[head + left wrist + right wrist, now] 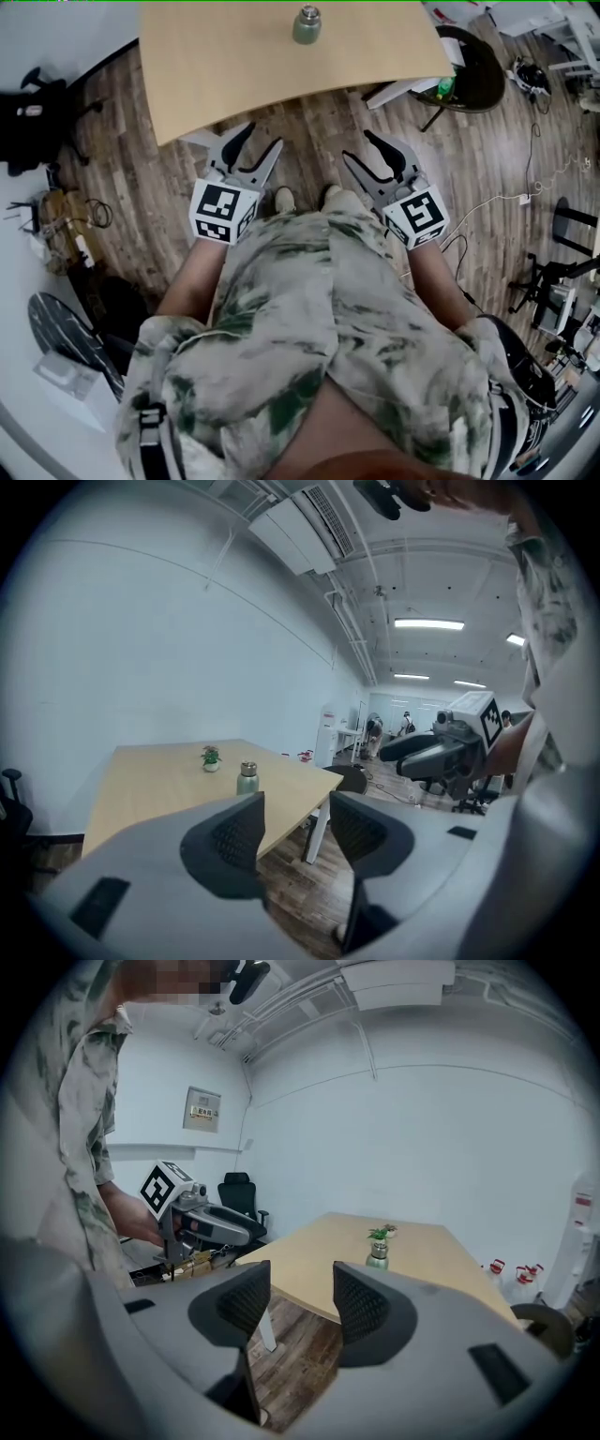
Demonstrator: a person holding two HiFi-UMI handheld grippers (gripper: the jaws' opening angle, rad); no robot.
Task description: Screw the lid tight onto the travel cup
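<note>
Far to my left a black office chair (33, 112) stands on the wood-plank floor (309, 122), close to the white wall. Next comes my left hand-held gripper (262, 137), held low in front of my waist and short of the table's near edge. Its jaws are spread, with only air and floorboards between the ribbed pads (234, 832), so it pinches nothing. Its marker cube faces up at me.

Ahead, between my two hands, lies the pale wooden table (234, 75). The travel cup (307, 25) stands upright on it, well beyond the near edge and well apart from both tools. It is a green cup with a silvery lid (308, 13) sitting on top. From this far off I can't say whether the lid is screwed tight, though it looks level. Seen along the jaws, a small potted plant (211, 757) sits on the table just behind the cup.

Right of centre, my right hand-held gripper (356, 146) is held level with the left and is likewise short of the table edge. Its jaws are parted wide and empty, and the floor shows through the gap. Each tool appears in the other's view, near but not touching. Past it, on the right, a dark chair (480, 75) stands by the table corner, and cables (525, 192) trail across the floor.
</note>
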